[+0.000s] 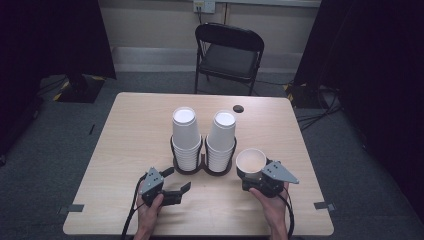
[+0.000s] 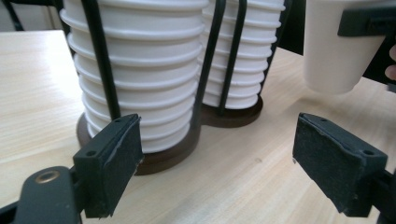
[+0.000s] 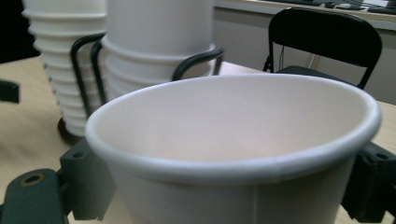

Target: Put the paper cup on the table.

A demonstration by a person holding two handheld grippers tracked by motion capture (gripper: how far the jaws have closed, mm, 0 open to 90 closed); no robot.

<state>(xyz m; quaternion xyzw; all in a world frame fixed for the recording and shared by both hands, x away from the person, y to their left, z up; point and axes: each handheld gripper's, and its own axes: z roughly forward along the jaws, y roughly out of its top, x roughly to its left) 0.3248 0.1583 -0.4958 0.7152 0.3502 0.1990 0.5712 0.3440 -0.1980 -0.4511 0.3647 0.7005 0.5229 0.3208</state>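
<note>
Grey carpet surrounds the wooden table (image 1: 130, 135); right hand-held gripper (image 1: 256, 176) clamps a paper cup (image 1: 250, 161), left hand-held gripper (image 1: 176, 184) gapes.

Both forearms are seen entering from the near edge, each hand wrapped around a claw. The left claw (image 1: 176, 181) is held low and angled toward the right, its jaws spread wide with nothing between them. The right claw (image 1: 253, 176) is pointed forward, its jaws closed against what is gripped.
</note>
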